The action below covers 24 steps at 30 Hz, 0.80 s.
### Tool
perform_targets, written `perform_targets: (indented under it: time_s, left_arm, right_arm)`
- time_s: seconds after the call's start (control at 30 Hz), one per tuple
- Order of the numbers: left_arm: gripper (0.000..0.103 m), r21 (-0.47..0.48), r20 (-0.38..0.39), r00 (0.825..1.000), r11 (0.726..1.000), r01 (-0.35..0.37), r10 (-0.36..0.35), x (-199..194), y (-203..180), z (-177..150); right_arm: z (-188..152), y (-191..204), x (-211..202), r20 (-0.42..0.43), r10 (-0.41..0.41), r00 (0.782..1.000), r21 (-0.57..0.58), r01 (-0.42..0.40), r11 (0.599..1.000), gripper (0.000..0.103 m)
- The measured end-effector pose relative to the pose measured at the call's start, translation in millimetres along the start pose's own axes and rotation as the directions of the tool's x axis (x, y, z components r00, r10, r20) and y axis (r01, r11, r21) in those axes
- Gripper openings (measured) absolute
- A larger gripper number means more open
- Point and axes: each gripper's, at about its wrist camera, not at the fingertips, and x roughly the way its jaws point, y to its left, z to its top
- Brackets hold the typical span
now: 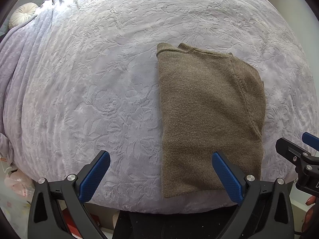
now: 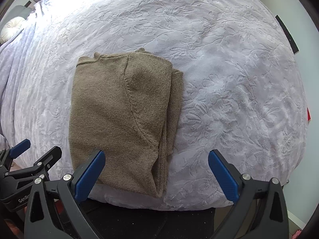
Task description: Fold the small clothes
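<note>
Bedding comes first: a pale lilac embossed blanket (image 1: pixel 99 83) fills nearly the whole of both wrist views, with a round cream cushion (image 1: pixel 23 15) in the upper left corner of the left view.

On it lies the brown knit sweater (image 2: pixel 119 115), right of centre in the left wrist view and left of centre in the right wrist view, its lower edge near the bed's front edge. It looks already folded lengthwise into a tall narrow stack: the collar sits at the upper edge, a sleeve seam curves across the top layer, and extra layers peek out along the right side. My judgement is that the side folds are done and a crosswise fold, bottom to top, may remain.

The left gripper (image 1: pixel 160 175) hangs at the bottom of its frame, jaws spread wide and holding nothing. The right gripper (image 2: pixel 156 174) is likewise spread and empty, hovering over the sweater's lower right corner.
</note>
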Motion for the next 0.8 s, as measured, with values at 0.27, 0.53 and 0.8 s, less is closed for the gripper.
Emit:
perform_targets:
  time_s: [0.27, 0.53, 0.8]
  left_arm:
    - [0.103, 0.004, 0.001, 1.000, 1.000, -0.004, 0.004, -0.7, -1.9, -1.2]
    - [0.103, 0.004, 0.001, 1.000, 1.000, -0.006, 0.006, -0.4, -2.1, -1.4]
    - [0.103, 0.003, 0.000, 1.000, 1.000, -0.007, 0.007, 0.4, -1.7, -2.9]
  right_arm:
    - [-0.6, -1.0, -0.4, 0.000, 0.000, 1.000, 0.008, 0.000, 1.000, 0.103]
    - [-1.3, -1.3, -0.4, 0.000, 0.000, 1.000, 0.009, 0.000, 1.000, 0.103]
    - [-4.1, -1.3, -0.1, 0.000, 0.001, 1.000, 0.016, -0.001, 1.000, 0.103]
